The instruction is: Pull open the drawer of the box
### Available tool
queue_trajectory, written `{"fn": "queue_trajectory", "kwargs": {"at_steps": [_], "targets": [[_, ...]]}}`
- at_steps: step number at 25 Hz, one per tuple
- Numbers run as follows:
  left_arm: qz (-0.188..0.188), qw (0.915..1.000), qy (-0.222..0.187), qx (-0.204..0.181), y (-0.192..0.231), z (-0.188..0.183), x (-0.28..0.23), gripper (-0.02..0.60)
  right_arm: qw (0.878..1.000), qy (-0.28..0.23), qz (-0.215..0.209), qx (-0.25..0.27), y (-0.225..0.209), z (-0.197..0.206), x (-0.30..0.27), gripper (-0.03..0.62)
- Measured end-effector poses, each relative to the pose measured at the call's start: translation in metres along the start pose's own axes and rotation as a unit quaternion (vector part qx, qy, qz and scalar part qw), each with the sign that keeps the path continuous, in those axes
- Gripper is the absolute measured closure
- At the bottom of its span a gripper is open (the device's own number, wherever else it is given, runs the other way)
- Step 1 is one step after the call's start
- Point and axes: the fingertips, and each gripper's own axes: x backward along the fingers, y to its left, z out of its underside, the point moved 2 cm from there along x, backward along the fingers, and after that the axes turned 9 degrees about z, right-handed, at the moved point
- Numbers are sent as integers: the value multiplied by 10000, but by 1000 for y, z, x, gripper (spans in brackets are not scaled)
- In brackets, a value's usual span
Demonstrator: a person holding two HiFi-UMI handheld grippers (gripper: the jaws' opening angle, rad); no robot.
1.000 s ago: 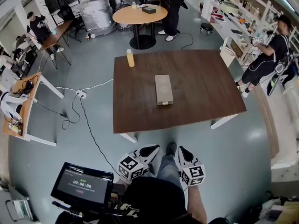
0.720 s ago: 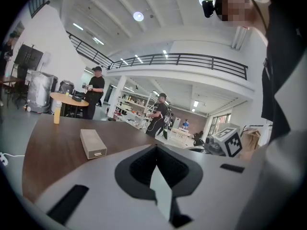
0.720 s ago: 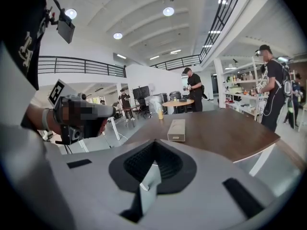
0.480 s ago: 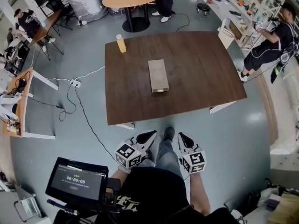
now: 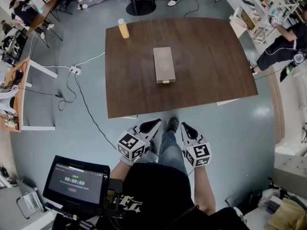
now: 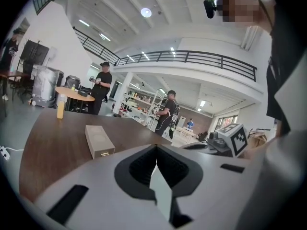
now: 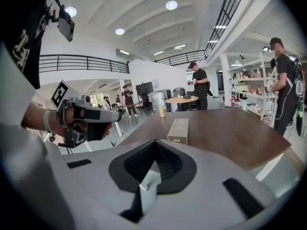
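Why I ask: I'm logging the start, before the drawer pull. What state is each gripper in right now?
Left gripper: closed, holding nothing.
Right gripper: closed, holding nothing.

From above the head we look steeply down past the left claw (image 5: 154,123) and right claw (image 5: 184,127) to the tabletop (image 5: 206,66), which lies well ahead. Our left gripper view and right gripper view sit low by its near edge and face forward along their jaws. All three views share the box (image 5: 164,64), and each gripper view catches the other claw.
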Motion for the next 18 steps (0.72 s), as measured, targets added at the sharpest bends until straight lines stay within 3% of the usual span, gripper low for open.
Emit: {"fn": "queue_trajectory", "kwargs": {"at_steps": [9, 18], "targets": [[-64, 9997, 63, 221, 43, 5, -26, 577, 9997, 253, -3, -34, -4, 7, -17, 608], [24, 9984, 226, 525, 55, 19, -48, 577, 9993, 336, 166, -22, -23, 4, -7, 608]]}}
